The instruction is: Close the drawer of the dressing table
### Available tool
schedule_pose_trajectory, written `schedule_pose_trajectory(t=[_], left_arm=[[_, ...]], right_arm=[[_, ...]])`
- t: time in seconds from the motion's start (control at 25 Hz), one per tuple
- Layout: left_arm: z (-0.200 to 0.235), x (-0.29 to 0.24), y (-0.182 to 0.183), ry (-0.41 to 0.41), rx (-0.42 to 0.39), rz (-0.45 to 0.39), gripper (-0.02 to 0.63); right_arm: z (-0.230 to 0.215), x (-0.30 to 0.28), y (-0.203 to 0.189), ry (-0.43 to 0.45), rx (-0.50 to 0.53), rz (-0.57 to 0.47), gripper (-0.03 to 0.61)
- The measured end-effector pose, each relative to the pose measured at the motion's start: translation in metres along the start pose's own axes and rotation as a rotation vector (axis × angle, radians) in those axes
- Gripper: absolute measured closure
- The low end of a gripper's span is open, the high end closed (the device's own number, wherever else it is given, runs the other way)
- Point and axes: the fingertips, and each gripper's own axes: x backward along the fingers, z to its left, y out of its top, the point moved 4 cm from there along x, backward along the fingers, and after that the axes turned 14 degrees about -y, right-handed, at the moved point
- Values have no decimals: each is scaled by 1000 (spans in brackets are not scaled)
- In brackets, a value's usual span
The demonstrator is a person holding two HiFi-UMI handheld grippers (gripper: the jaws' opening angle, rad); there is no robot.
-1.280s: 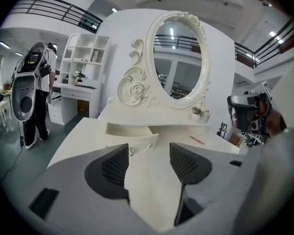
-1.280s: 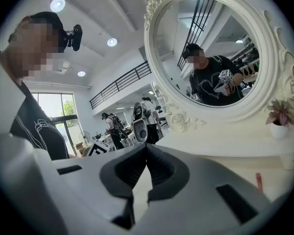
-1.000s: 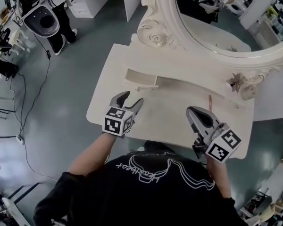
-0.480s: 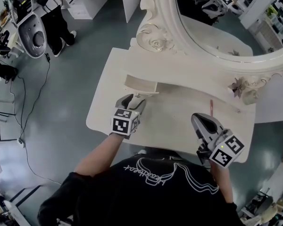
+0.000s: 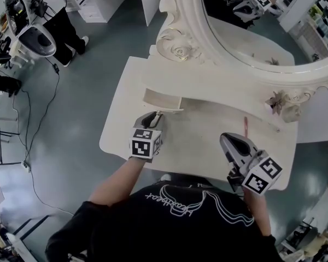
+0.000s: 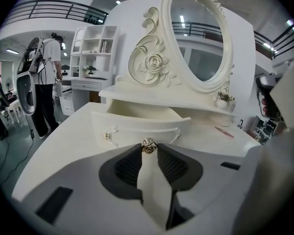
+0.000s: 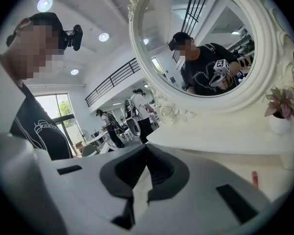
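Observation:
The white dressing table [image 5: 199, 132] has a small curved drawer [image 5: 163, 100] pulled out under its mirror shelf. In the left gripper view the drawer front [image 6: 137, 125] faces me and its middle metal knob [image 6: 148, 146] sits right between the jaw tips. My left gripper [image 5: 154, 117] [image 6: 148, 150] is closing, and its tips pinch that knob. My right gripper [image 5: 226, 141] [image 7: 147, 150] hovers over the table's right part, shut and holding nothing, away from the drawer.
A large oval mirror [image 5: 262, 26] with a carved frame rises behind the drawer. A thin pink stick [image 5: 245, 126] and a small flower pot [image 5: 279, 100] lie to the right. A second knob [image 6: 106, 136] sits at the drawer's left. A person [image 5: 60, 15] stands far left.
My left gripper moved forward and down to the drawer front. Its jaws went from wide open to narrow, around the middle knob. The right gripper stayed about where it was.

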Motion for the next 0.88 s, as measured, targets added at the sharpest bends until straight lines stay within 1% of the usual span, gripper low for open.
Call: schedule_pose_trajectory(t=[0.48,0.88], left_arm=[[1,-3,-1,-6,-11,8,518],[1,-3,0,-4,13,14,518]], right_arm=[[-6,-4,-4,9,-13,16,575],[-9,-6,-7,12,-10,35,575]])
